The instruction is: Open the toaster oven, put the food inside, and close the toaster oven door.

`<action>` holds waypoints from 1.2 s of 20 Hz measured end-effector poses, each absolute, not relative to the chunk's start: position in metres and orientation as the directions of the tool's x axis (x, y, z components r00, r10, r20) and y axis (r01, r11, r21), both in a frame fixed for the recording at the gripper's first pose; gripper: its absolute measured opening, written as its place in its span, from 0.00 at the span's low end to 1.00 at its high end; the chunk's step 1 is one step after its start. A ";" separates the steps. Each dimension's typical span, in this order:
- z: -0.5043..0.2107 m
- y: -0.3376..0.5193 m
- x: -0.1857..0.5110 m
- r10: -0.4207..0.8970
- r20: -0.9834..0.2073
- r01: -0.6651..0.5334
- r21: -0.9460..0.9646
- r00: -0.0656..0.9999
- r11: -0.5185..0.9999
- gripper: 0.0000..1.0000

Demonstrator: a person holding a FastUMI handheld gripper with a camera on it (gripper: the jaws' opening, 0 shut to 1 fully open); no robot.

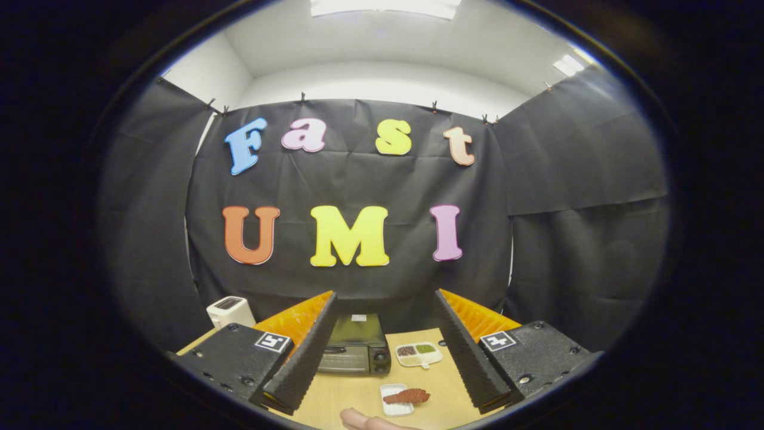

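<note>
A: How does the gripper (385,352) stand?

B: Its two fingers (304,352) are spread wide apart, with nothing between them and nothing touching them. They hang above the table (358,394), well short of everything on it.

A: And the toaster oven (356,346)?

B: It sits on the table beyond the fingers, close to the black cloth wall. Its door is shut. Part of its left side is hidden behind the left finger. Two round knobs show on its right end.

A: Where is the food (407,395)?

B: A reddish-brown piece lies across a small white dish (395,407), in front of the toaster oven and a bit to its right, nearer the camera. It falls in the gap between the two fingers but lies down on the table, apart from them.

A: Anything else near the toaster oven?

B: Just to its right there is a white divided tray (419,354) with three compartments: something dark reddish, something green, and something pale. To the toaster oven's left, partly behind the left finger, stands a small white box-shaped appliance (230,310) with a dark slot on top.

A: Any person?

B: A fingertip (365,421) shows at the table's near edge, in front of the toaster oven and just beside the white dish. I cannot tell whether it touches the dish.
</note>
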State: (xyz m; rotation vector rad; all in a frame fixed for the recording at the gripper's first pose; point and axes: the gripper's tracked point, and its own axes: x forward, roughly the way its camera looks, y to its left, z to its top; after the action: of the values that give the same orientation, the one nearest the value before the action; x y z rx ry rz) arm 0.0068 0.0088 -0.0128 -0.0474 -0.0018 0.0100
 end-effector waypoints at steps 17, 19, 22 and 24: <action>-0.253 0.126 0.199 0.111 -0.440 -0.139 -0.033 0.891 0.990 1.00; -0.270 0.133 0.213 0.098 -0.464 -0.126 -0.030 0.880 0.992 1.00; -0.283 0.150 0.222 0.144 -0.486 -0.151 0.025 0.862 0.988 1.00; -0.283 0.152 0.229 0.127 -0.473 -0.143 0.003 0.872 0.990 1.00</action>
State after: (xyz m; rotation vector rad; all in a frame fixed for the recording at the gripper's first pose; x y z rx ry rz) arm 0.2289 0.1515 -0.2834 -0.0320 0.4919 0.1413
